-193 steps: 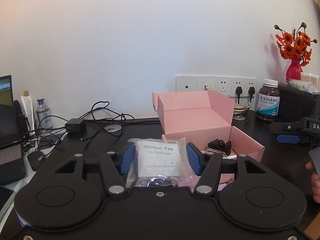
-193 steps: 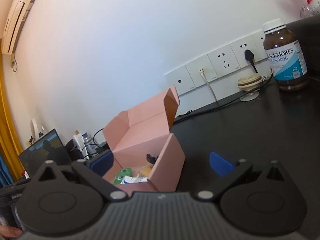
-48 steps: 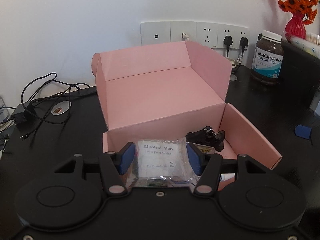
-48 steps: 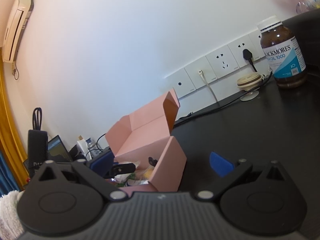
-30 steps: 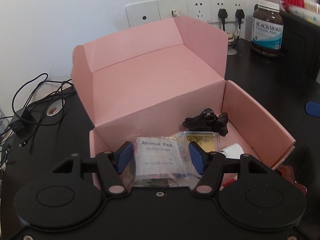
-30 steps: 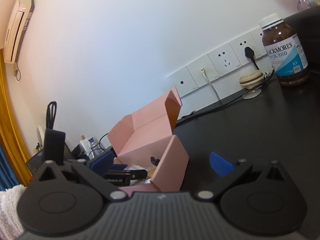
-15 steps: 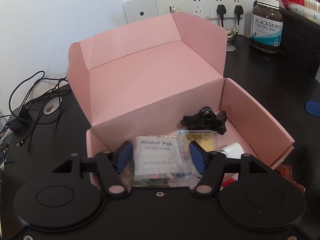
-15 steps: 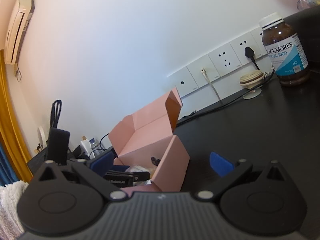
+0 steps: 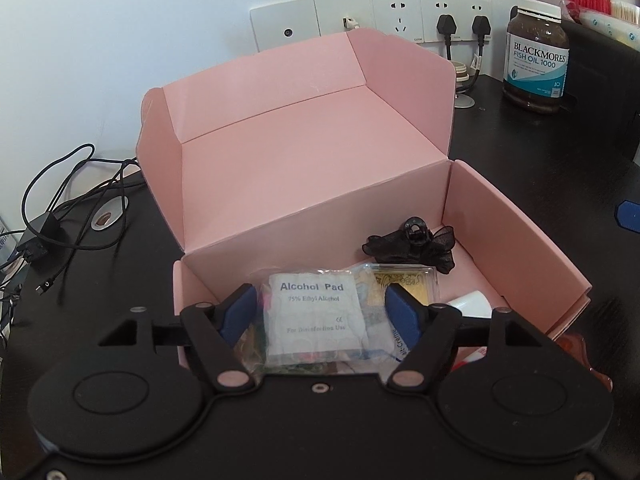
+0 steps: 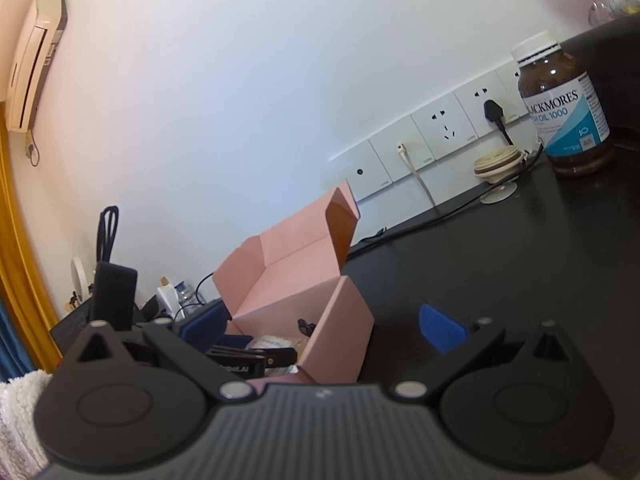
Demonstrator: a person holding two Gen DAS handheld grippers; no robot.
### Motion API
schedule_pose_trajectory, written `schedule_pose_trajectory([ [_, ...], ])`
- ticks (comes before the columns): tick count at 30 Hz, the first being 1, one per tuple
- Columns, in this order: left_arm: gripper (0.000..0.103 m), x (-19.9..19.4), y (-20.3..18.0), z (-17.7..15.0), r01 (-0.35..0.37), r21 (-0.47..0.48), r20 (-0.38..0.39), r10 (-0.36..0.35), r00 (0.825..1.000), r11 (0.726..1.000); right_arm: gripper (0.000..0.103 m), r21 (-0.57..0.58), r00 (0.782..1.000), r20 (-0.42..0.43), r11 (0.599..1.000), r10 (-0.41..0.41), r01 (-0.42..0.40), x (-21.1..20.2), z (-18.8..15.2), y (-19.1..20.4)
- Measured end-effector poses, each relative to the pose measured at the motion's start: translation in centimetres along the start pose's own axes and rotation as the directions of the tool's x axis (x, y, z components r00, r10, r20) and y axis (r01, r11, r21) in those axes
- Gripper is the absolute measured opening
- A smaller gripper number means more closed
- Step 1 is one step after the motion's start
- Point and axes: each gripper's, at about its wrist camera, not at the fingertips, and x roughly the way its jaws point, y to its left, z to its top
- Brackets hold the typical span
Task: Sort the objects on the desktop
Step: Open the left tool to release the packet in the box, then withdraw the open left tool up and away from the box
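Two blue pads of the left gripper [image 9: 322, 310] are opening around the clear plastic bag of white alcohol pads [image 9: 316, 316], which lies straight between them over the near end of the open pink cardboard box [image 9: 516, 236]. The right gripper [image 10: 328, 330] stands wide open and empty, farther off.

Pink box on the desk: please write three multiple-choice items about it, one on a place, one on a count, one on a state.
1. Where does the black bow hair clip lie?
A. inside the pink box
B. beside the fish oil bottle
C. on the cables

2. How many black plugs sit in the wall sockets?
A. none
B. two
C. four

3. How is the box lid?
A. taped shut
B. folded open
C. torn off

Answers: 1 A, the clip rests on the box floor by the right wall. 2 B, two plugs stand side by side. 3 B, the lid stands up behind the box.
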Motion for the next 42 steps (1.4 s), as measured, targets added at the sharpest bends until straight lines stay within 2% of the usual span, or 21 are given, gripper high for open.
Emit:
schedule_pose_trajectory([
  [1, 0.084, 0.0, 0.0, 0.0, 0.009, -0.004, 0.0, -0.009, 1.0, 1.0, 0.102, 0.0, 1.0, 0.001, 1.0, 0.001, -0.001, -0.2, 0.0, 0.0],
  [3, 0.099, -0.1, -0.2, -0.1, 0.019, -0.003, 0.006, -0.019, 1.0, 1.0, 0.102, 0.0, 1.0, 0.002, 1.0, 0.002, -0.002, -0.5, -0.1, -0.1],
  [5, 0.103, -0.4, -0.2, -0.2, 0.013, -0.002, 0.017, -0.013, 1.0, 1.0, 0.102, 0.001, 1.0, 0.002, 1.0, 0.003, -0.003, -0.6, 0.0, -0.2],
  [11, 0.103, -1.3, 0.4, -0.2, 0.011, -0.017, 0.042, -0.01, 0.999, 1.0, 0.102, -0.002, 1.0, -0.004, 1.0, 0.004, -0.004, -1.1, -0.1, 0.0],
  [19, 0.103, -3.6, 0.6, 0.1, 0.016, -0.024, 0.121, -0.013, 0.993, 1.0, 0.102, 0.0, 1.0, -0.005, 1.0, 0.001, -0.001, -1.6, 0.0, 0.1],
  [25, 0.103, -6.6, 2.2, -0.1, 0.038, -0.073, 0.25, -0.018, 0.968, 0.997, 0.102, 0.003, 1.0, -0.011, 1.0, -0.001, 0.001, -1.6, 0.0, 0.2],
  [28, 0.103, -7.5, 3.9, -0.8, 0.025, -0.111, 0.294, 0.009, 0.956, 0.994, 0.102, -0.002, 1.0, -0.017, 1.0, -0.001, 0.001, -1.4, 0.2, 0.3],
  [31, 0.103, -7.5, 6.3, -1.9, 0.014, -0.168, 0.296, 0.037, 0.954, 0.986, 0.102, -0.016, 1.0, -0.023, 1.0, -0.003, 0.003, -1.2, 0.2, 0.5],
  [35, 0.103, -6.6, 8.8, -3.7, 0.073, -0.253, 0.266, -0.003, 0.964, 0.965, 0.102, -0.048, 0.999, -0.045, 0.999, -0.001, -0.002, -0.4, 0.2, 1.0],
  [42, 0.103, -5.3, 8.1, -5.1, 0.075, -0.239, 0.235, -0.017, 0.972, 0.968, 0.102, -0.079, 0.996, -0.086, 0.997, -0.006, -0.001, 0.5, 0.1, 1.6],
])
